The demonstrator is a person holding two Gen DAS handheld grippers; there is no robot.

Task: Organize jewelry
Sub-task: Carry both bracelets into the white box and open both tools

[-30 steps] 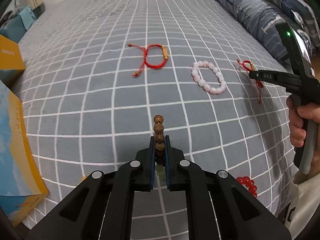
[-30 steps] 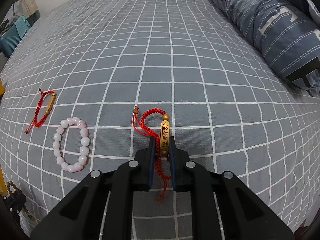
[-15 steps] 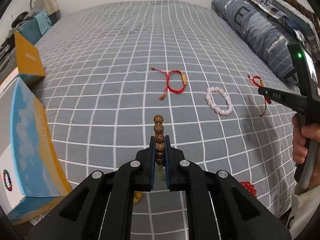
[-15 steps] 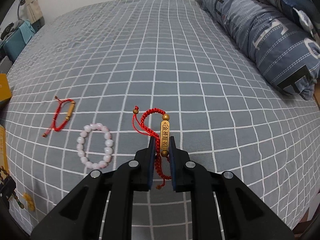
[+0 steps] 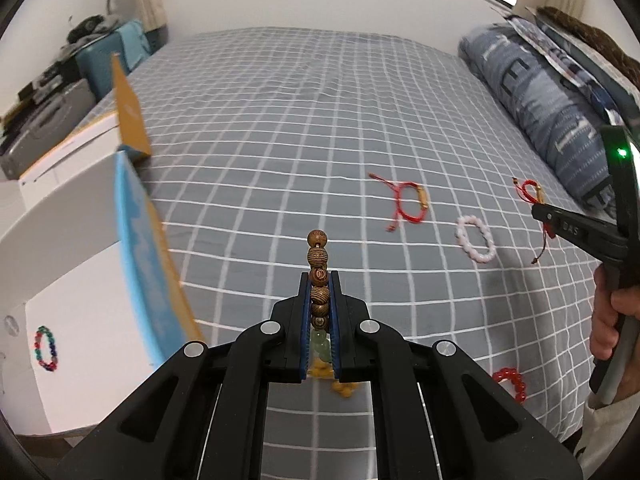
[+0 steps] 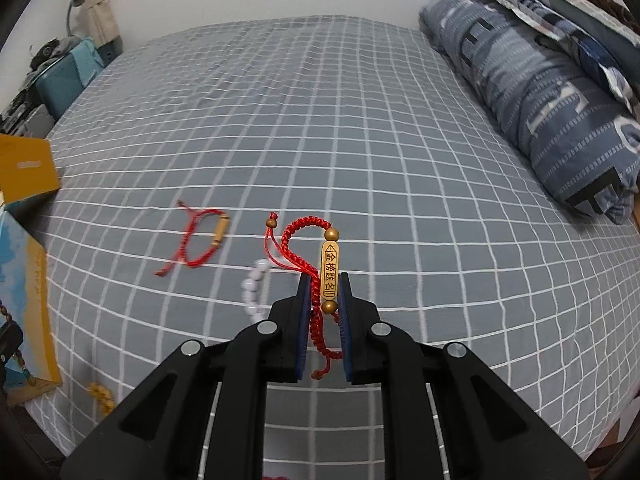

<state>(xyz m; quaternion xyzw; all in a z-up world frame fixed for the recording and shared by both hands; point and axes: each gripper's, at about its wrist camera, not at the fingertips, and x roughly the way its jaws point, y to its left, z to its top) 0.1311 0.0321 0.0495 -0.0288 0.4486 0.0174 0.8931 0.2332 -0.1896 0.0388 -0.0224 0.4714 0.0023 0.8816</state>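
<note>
Wooden beads of a bracelet (image 5: 319, 276) sit pinched in my left gripper (image 5: 319, 280), lifted above the checked bedspread (image 5: 280, 160). My right gripper (image 6: 325, 292) is clamped on the red cord bracelet (image 6: 330, 272), likewise off the bed.

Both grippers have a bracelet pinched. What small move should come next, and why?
Probably carry the left gripper, shut on the wooden bead bracelet, left toward the white box, where a multicoloured bracelet already lies. The right gripper holds the red cord bracelet clear of the bed.
</note>
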